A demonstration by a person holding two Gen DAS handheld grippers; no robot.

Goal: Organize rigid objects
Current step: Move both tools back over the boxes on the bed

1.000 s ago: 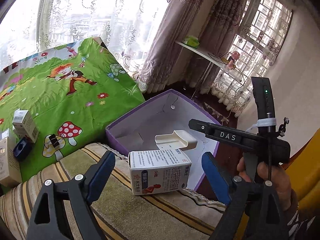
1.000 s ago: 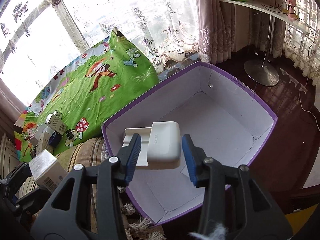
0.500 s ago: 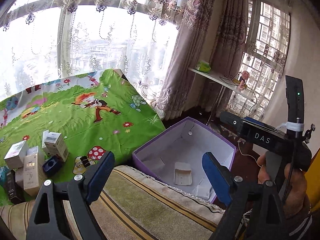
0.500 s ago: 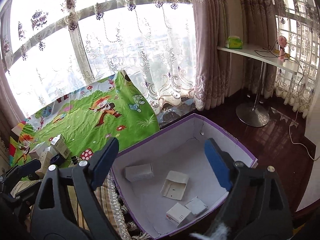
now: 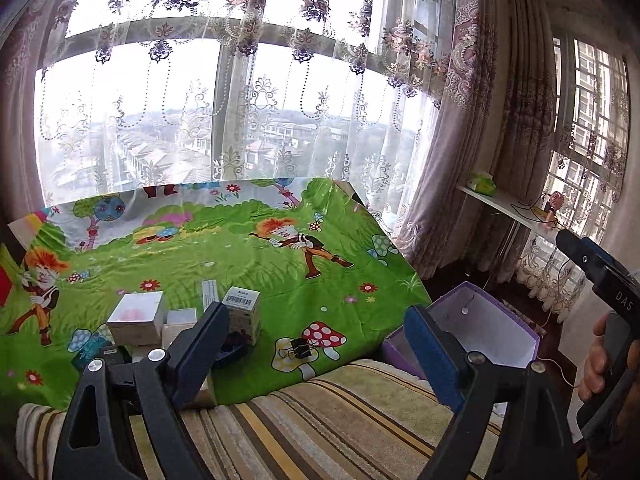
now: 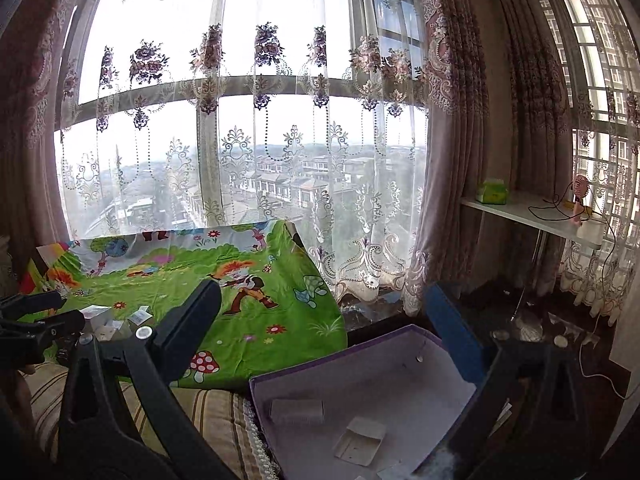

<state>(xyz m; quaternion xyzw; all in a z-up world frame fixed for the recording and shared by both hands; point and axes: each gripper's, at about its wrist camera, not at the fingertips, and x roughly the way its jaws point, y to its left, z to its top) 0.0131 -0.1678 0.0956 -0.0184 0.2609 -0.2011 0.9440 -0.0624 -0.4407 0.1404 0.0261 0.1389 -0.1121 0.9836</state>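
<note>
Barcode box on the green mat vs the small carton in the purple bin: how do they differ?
The barcode box stands upright on the green mat; the small carton lies on its side in the purple bin. The barcode box sits among other boxes; the carton lies apart. Both are small pale cartons.

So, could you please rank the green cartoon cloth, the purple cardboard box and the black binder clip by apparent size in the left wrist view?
1. Green cartoon cloth, by far the largest.
2. Purple cardboard box, only partly visible behind a finger.
3. Black binder clip, smallest.
</note>
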